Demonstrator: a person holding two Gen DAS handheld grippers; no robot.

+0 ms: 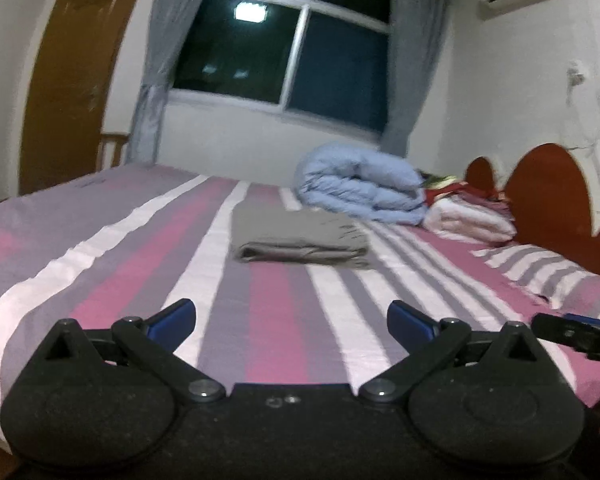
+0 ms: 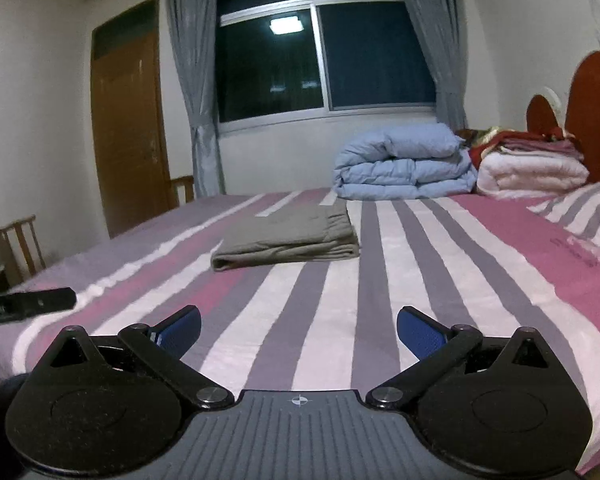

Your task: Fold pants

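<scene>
grey folded pants (image 2: 286, 238) flat on striped bed (image 2: 420, 280), long axis left-right

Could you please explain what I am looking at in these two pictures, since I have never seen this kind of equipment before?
There is no robot here: a person holds a simple two-finger gripper in each hand, and each gripper carries a wide-angle camera looking forward along its fingers. One picture comes from the left gripper, the other from the right gripper. The black levers and blue pads at the bottom are the grippers themselves. Both are wide open and hold nothing. Ahead lies a bed with a striped sheet. On it are the grey pants, already folded into a neat stack, touched by neither gripper. Further back are a folded blue duvet, a stack of blankets and a striped pillow.
</scene>
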